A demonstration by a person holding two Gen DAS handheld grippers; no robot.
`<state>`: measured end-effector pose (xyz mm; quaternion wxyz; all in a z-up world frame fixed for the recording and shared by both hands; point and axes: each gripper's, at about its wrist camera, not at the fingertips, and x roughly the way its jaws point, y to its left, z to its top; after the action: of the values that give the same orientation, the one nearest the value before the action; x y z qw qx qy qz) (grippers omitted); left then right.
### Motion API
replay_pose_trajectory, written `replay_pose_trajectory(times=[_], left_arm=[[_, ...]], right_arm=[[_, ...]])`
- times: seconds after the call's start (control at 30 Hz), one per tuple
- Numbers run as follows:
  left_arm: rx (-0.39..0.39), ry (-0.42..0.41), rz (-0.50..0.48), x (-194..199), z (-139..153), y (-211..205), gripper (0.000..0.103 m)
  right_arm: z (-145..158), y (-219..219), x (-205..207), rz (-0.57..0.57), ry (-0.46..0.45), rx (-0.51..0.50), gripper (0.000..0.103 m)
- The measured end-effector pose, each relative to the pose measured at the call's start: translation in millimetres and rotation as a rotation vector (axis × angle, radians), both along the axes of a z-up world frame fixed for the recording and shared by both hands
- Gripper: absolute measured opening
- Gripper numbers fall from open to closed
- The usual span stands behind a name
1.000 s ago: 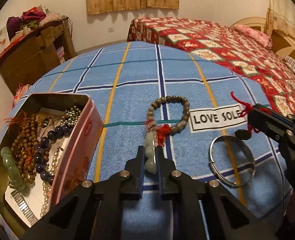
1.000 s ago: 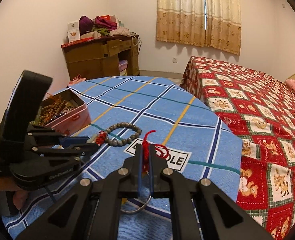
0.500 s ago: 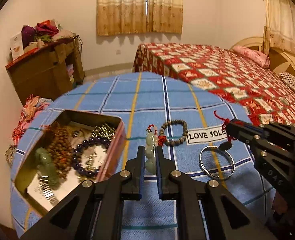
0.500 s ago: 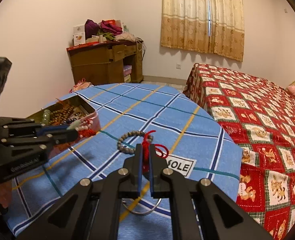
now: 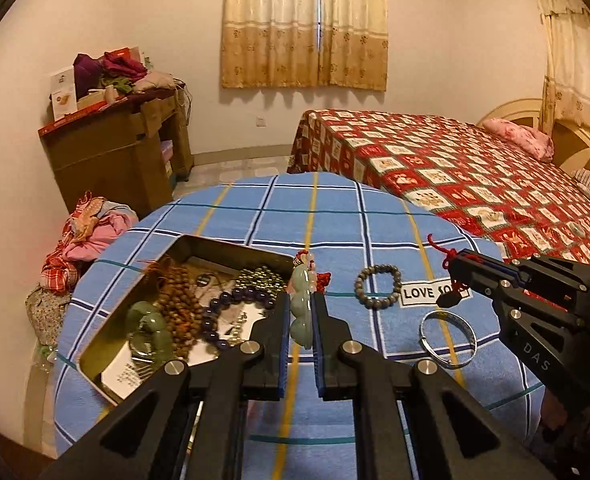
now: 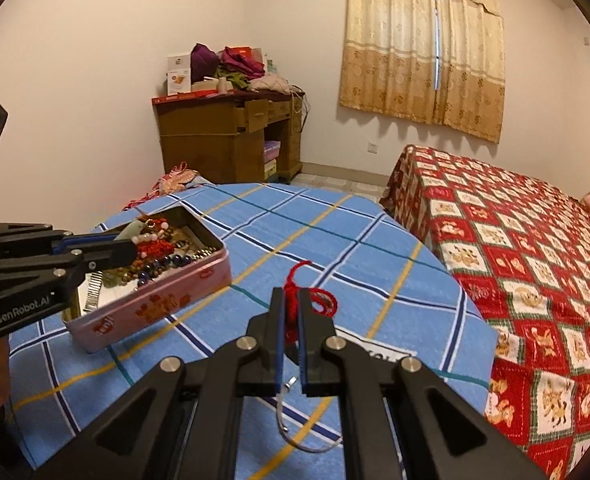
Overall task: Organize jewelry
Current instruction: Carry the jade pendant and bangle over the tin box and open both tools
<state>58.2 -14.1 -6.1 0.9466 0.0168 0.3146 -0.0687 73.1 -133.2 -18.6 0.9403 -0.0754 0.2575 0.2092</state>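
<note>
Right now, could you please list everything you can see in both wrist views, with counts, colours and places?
Jade pendant: one, pale green with red cord, held near the tin's right edge.
Red cord charm: one, red with a dark pendant, held above the tablecloth.
Tin box: one, pink outside, on the table's left, holding beads and bracelets.
Bead bracelet: one, grey-brown, on the tablecloth beside the LOVE label.
Silver bangle: one, silver, on the tablecloth nearer the camera.
Tablecloth: one, blue plaid, covering the round table.
Bed: one, red patterned cover, right.
Desk: one, brown, against the wall, piled with clothes.
Curtains: beige, on the windows.
Left gripper: shut on the jade pendant.
Right gripper: shut on the red cord charm.
</note>
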Motion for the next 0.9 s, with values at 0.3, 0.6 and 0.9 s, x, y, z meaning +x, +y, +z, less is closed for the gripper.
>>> replay_pose_trajectory(times=[0.3,0.6,0.9], left_arm=[[0.007,-0.029,0.058,-3.6,8.8,23.5,0.009],[-0.002,-0.057,0.140,-4.7,17.9,64.1,0.009],[0.007,-0.049,0.199,-2.4,12.6,89.4,0.009]], right_arm=[[20.3,32.2,4.9,0.071,-0.045,-0.014,0.007],[36.8,66.1,8.1,0.147,-0.081,-0.017,0.007],[40.7,93.9,9.2,0.216,-0.080,-0.003,0.007]])
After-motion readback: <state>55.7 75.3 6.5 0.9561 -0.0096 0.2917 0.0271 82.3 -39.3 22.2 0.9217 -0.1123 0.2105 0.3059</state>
